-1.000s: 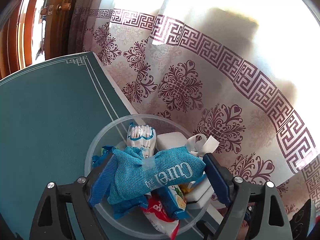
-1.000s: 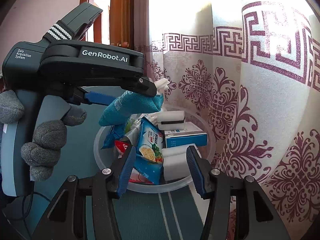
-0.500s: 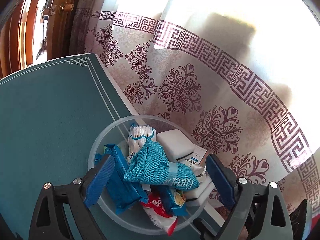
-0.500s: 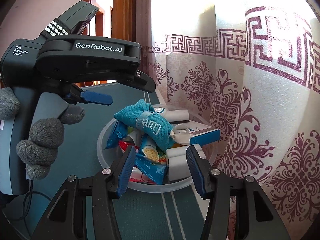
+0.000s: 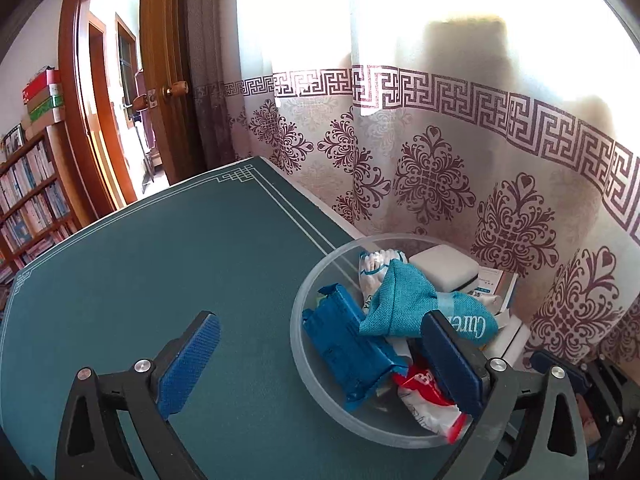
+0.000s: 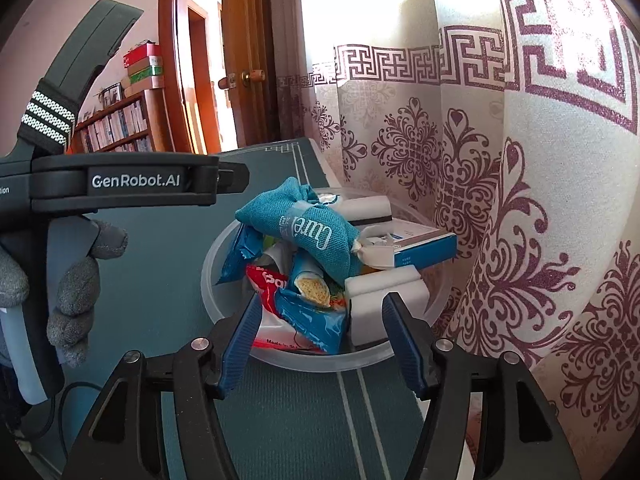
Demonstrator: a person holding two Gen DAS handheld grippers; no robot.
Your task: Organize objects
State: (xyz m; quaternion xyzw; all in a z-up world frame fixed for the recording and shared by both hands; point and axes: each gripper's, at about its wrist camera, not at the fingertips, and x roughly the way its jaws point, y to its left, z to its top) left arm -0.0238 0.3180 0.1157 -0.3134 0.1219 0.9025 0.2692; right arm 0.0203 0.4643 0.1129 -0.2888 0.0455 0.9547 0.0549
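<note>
Both our grippers' fingers point(image 5: 188, 364) spread, empty — teal pouch point(image 5: 416, 308) atop the heaped bowl point(image 5: 298, 332); we should withdraw gently.

A home: a bookshelf point(image 5: 28, 196) packed with books, a wooden door point(image 5: 168, 80), patterned curtains point(image 5: 440, 140) beside a green-topped desk point(image 5: 160, 260).

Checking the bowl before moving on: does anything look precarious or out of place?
The teal fabric pouch lies loose atop the heaped clear bowl, above the rim. The blue-and-white box leans over the curtain-side rim.
</note>
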